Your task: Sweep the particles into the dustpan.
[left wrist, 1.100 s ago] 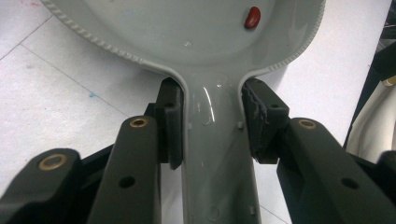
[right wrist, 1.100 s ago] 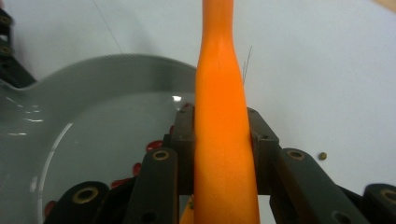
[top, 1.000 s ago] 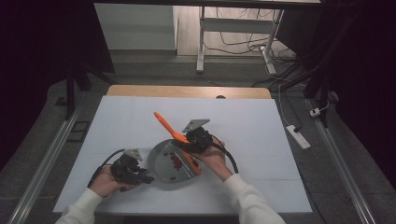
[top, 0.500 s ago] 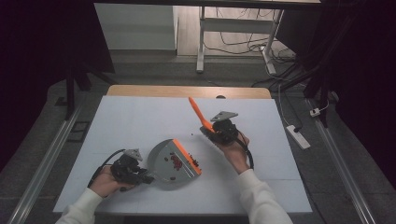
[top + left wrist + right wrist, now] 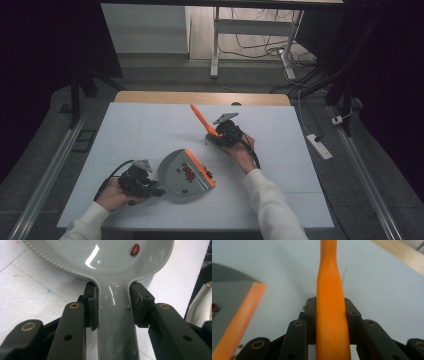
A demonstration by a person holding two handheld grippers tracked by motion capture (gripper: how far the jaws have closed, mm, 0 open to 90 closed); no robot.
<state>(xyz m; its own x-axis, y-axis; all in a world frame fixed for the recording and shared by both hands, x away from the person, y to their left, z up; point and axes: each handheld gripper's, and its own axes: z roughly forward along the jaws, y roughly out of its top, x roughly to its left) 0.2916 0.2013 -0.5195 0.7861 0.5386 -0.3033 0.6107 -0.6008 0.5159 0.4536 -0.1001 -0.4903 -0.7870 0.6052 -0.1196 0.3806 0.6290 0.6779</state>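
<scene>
A grey dustpan point(image 5: 176, 176) with an orange lip point(image 5: 200, 167) lies flat on the white table, front left of centre. Several red beans point(image 5: 189, 172) sit inside it. My left gripper point(image 5: 156, 190) is shut on the pan's grey handle point(image 5: 113, 315); in the left gripper view both pads point(image 5: 90, 305) press the handle's sides, and one bean point(image 5: 135, 249) shows in the pan. My right gripper point(image 5: 219, 135), past the pan to the right, is shut on an orange brush handle point(image 5: 201, 119) that slants up to the far left. In the right gripper view the handle point(image 5: 330, 302) fills the jaws and the pan's lip point(image 5: 244, 317) lies at the left.
A wooden table edge point(image 5: 200, 97) runs along the far side. Beyond it stand desk legs point(image 5: 216, 45) and floor cables. A white power strip point(image 5: 320, 146) lies on the floor at the right. Metal rails point(image 5: 50, 170) flank the table.
My right gripper has carried the orange brush off the dustpan, away to the right and farther back. The left gripper and the pan have stayed put.
</scene>
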